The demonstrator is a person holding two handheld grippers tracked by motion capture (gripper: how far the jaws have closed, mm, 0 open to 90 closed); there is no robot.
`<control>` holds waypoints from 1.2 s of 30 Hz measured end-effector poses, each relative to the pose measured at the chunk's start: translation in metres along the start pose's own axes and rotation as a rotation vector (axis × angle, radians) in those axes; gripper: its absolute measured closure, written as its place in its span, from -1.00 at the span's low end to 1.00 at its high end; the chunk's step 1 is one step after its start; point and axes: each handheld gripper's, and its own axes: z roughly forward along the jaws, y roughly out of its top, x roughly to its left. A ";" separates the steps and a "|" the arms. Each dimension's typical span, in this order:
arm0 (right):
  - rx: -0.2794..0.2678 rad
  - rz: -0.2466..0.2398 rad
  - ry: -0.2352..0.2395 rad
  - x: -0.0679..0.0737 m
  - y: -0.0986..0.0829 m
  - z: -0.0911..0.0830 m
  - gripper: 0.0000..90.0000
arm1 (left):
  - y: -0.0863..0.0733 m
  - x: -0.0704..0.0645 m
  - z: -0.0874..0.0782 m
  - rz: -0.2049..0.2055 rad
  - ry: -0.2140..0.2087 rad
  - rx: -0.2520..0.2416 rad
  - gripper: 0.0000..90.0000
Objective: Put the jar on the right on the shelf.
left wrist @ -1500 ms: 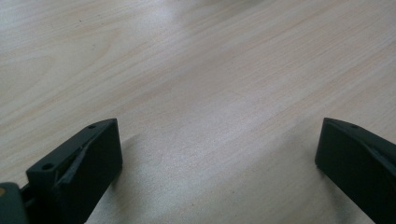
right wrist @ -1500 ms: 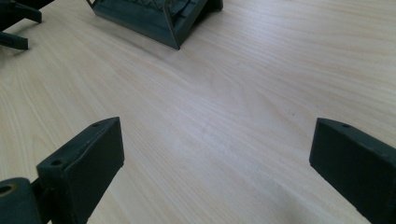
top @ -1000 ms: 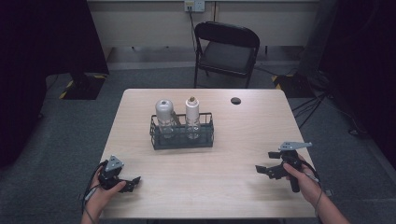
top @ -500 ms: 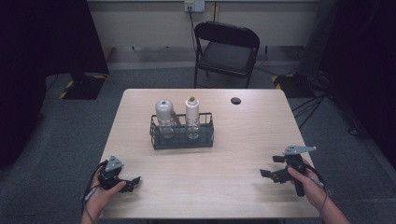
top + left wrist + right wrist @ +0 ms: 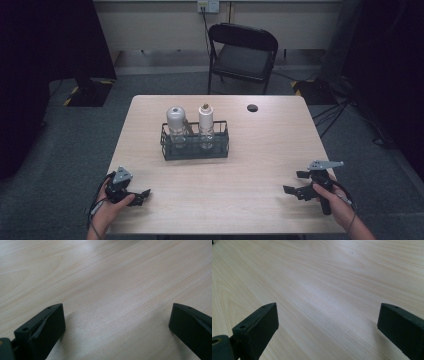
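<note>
– Two bottles point(image 5: 191, 126) stand upright in the wire rack point(image 5: 194, 147) mid-worktop, untouched?
– Yes. Left tool point(image 5: 140, 195) and right tool point(image 5: 295, 184), both spread wide and empty, sit well apart from it; everything's left.

Honestly a lot was hard to make out here. The lower parts of both bottles point(image 5: 176, 126) sat behind the mesh of the black wire basket point(image 5: 194, 149), so their bases were hidden. That small dark round thing point(image 5: 252, 107) on the table point(image 5: 235, 170) was too tiny to identify. Both forearms got cut off by the bottom edge, and in the two gripper views each jaw ran off the frame at the bottom corners.
</note>
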 end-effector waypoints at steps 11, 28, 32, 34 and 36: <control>0.013 0.010 -0.013 -0.004 -0.012 -0.004 -0.95 | 0.000 0.000 0.000 0.000 0.000 0.000 -1.00; 0.022 -0.001 -0.039 -0.011 -0.023 -0.016 -0.94 | 0.000 0.000 0.000 -0.001 0.001 0.000 -1.00; 0.025 -0.010 -0.049 -0.012 -0.026 -0.019 -0.94 | 0.000 0.000 0.000 -0.001 0.001 0.000 -1.00; 0.027 -0.013 -0.052 -0.012 -0.027 -0.021 -0.94 | 0.000 0.000 0.000 -0.001 0.001 0.000 -1.00; 0.031 -0.021 -0.058 -0.012 -0.028 -0.022 -0.94 | 0.000 0.000 0.000 -0.001 0.001 0.000 -1.00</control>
